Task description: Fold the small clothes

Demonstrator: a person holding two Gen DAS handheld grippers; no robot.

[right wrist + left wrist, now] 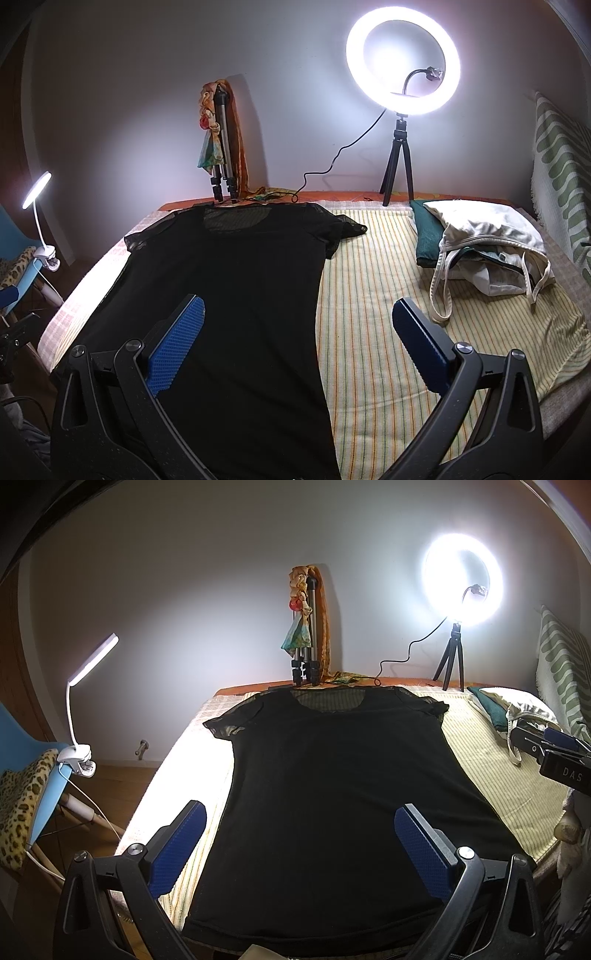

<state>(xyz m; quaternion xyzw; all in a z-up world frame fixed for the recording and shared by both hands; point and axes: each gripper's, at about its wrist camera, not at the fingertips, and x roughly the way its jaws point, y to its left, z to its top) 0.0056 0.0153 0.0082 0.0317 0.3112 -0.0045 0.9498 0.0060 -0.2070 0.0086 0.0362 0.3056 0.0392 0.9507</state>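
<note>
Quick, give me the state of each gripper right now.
Left gripper: jaws open, holding nothing, poised over the black top.
Right gripper: jaws open, holding nothing, above the top's right edge and the striped sheet.

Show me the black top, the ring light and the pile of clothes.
black top (pixel 332 794), left wrist view, middle of its body
ring light (pixel 402 68), right wrist view, glowing ring
pile of clothes (pixel 484 243), right wrist view, white garment on top

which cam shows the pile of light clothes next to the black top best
The right wrist view: the pile of light clothes lies whole and unobstructed on the striped cover, right of the black top. The left wrist view catches only part of it at the frame's right edge, partly behind the right gripper.
</note>
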